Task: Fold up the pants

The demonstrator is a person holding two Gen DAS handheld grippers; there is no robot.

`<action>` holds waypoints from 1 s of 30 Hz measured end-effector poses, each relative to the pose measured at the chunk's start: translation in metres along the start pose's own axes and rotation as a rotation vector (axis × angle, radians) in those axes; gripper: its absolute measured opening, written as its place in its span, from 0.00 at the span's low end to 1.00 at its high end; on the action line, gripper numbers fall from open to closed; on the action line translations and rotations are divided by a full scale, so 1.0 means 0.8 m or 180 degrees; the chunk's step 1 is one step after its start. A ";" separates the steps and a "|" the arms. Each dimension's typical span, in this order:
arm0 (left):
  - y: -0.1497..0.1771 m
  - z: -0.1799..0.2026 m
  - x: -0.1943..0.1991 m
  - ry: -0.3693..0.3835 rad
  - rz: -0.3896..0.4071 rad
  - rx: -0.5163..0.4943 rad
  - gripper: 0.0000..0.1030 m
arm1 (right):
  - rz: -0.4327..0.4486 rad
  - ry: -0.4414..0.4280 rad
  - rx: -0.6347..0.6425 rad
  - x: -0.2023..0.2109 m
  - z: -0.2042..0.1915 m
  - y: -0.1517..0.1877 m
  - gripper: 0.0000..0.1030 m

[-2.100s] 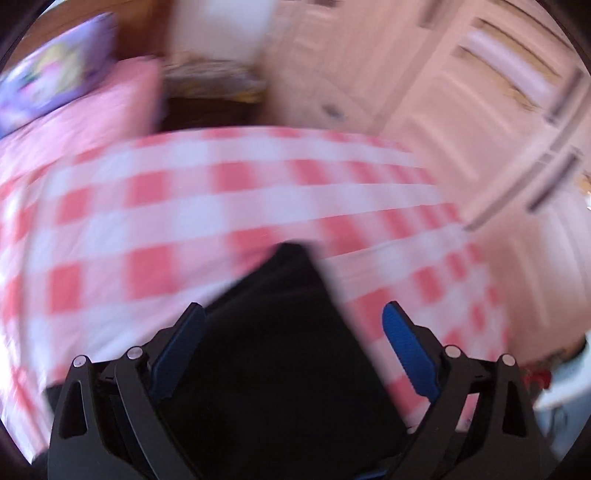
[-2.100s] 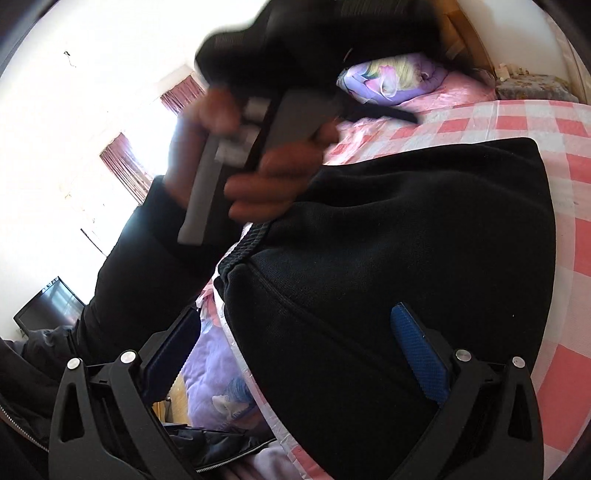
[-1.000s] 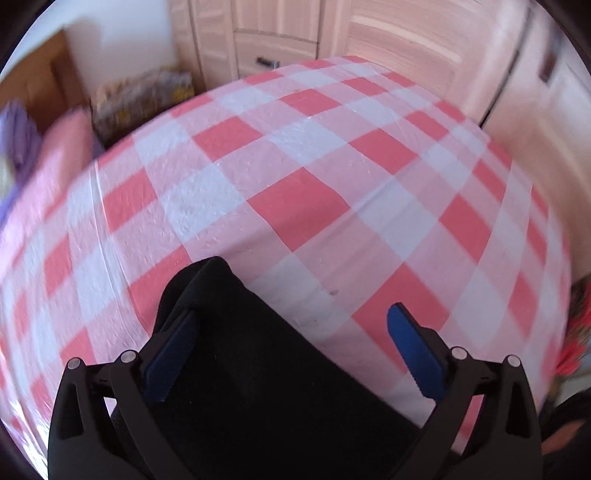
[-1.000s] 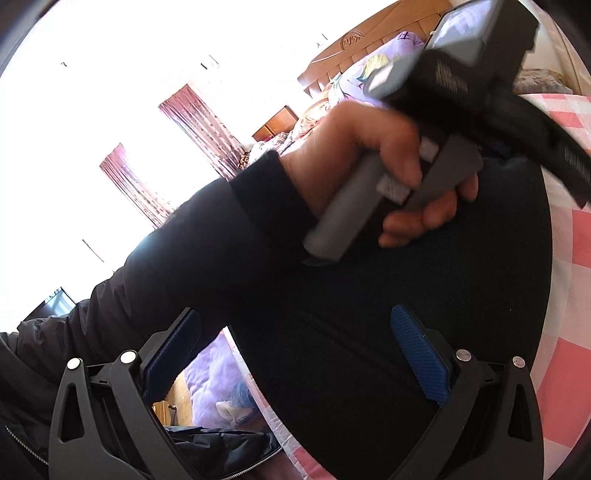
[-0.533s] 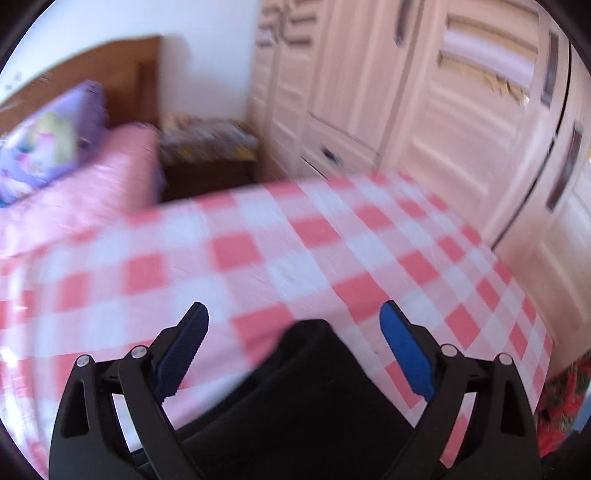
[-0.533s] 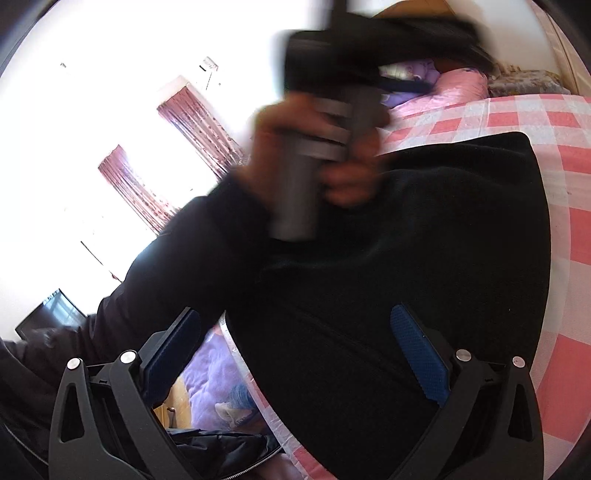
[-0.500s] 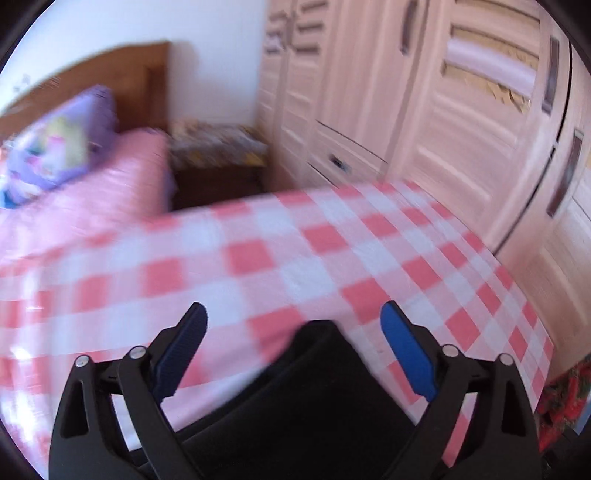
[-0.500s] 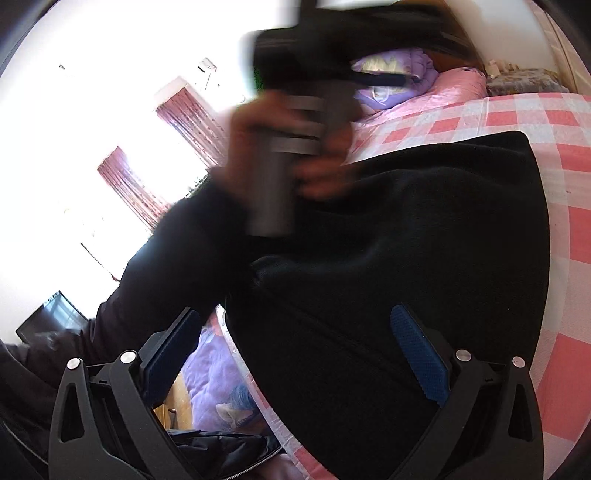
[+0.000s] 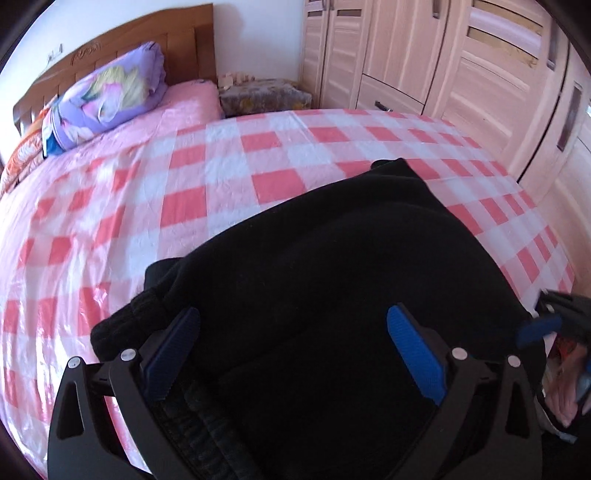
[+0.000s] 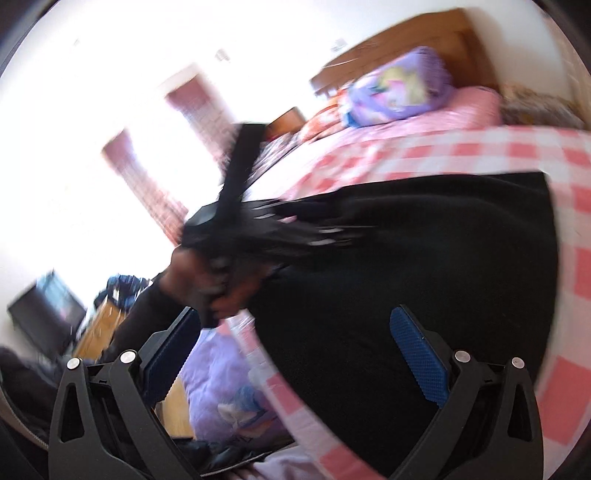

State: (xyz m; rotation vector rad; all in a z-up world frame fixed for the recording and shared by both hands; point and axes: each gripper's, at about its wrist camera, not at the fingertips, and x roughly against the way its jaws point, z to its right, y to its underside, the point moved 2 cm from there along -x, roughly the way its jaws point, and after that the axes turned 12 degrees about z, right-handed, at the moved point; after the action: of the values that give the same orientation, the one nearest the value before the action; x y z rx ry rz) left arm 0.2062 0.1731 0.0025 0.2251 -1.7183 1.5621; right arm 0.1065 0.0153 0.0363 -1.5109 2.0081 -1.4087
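The black pants (image 9: 351,266) lie folded in a compact bundle on the red-and-white checked bedspread (image 9: 229,177), directly ahead of and beneath both sets of fingers.

Left gripper (image 9: 291,347): blue-padded fingers (image 9: 415,354) spread wide apart, nothing clamped between them. The pants fill the gap between the fingers; a ribbed cuff or waistband edge (image 9: 136,314) lies just outside the left finger. Whether the fingertips touch the fabric cannot be determined.

Right gripper (image 10: 295,347): fingers likewise spread apart, holding nothing. The pants (image 10: 424,266) extend ahead of the right finger; the bed edge lies between the fingers.

Ahead of the right gripper's left finger, the person's left hand (image 10: 207,280) grips the other tool's handle, motion-blurred. A purple pillow (image 9: 107,92) lies far beyond the fingers, against the wooden headboard (image 9: 155,33).
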 end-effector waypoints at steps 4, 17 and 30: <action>-0.007 -0.011 -0.010 0.0117 -0.0155 0.0143 0.98 | -0.0212 -0.0085 0.0213 -0.049 -0.034 0.015 0.96; 0.006 -0.001 -0.005 -0.0011 -0.0008 -0.0084 0.98 | -0.0276 -0.0058 0.0673 0.009 -0.047 0.028 0.96; 0.061 0.032 0.048 -0.0311 0.0319 -0.0058 0.98 | 0.0175 0.0068 -0.1274 0.008 0.216 -0.126 0.96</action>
State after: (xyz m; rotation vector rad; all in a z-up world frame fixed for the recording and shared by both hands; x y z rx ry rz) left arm 0.1402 0.1747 -0.0084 0.2122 -1.8438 1.6304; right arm 0.2815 -0.0819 0.0336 -1.5762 2.4327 -1.0470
